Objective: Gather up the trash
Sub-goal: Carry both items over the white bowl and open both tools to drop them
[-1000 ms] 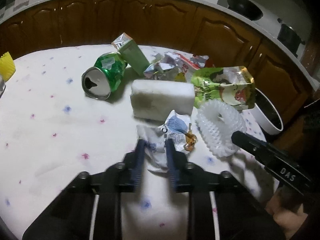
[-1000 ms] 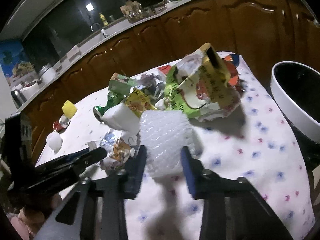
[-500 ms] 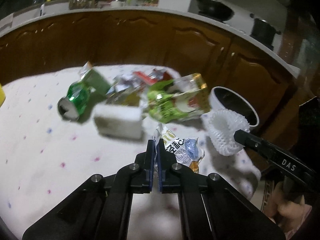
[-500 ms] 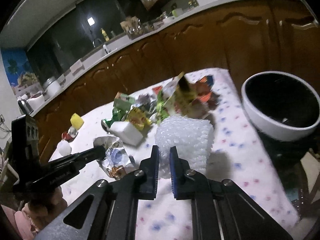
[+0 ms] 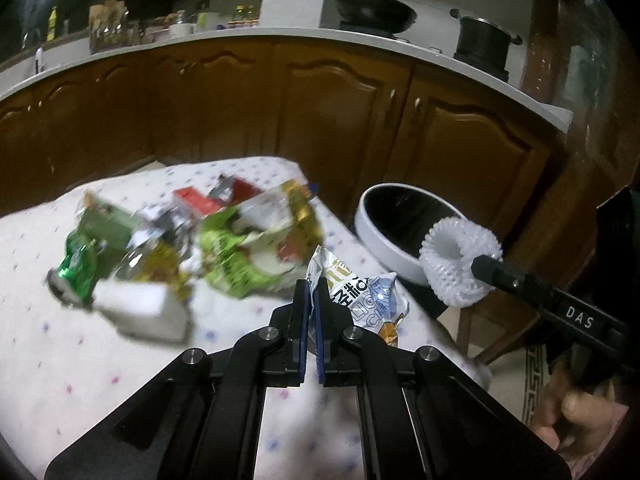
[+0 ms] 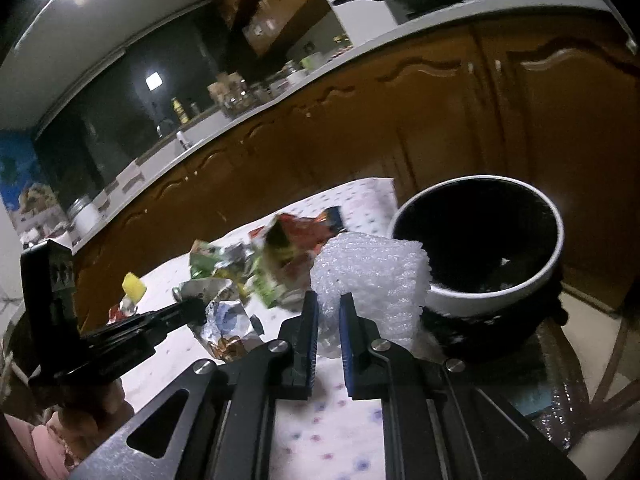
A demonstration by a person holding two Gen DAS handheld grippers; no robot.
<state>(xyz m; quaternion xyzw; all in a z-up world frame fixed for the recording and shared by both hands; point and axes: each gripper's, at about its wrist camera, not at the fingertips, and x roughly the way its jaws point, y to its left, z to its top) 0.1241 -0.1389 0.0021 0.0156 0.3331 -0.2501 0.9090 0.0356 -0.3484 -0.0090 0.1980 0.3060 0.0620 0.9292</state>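
Both tools have lifted toward the bin: left tool pinches the light, crinkly wrapper; right tool clamps the soft foam net.

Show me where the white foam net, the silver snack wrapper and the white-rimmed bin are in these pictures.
white foam net (image 6: 372, 276): right wrist view, on its bubbly front face.
silver snack wrapper (image 5: 364, 300): left wrist view, on its printed middle.
white-rimmed bin (image 6: 500, 298): right wrist view, on its near white rim.
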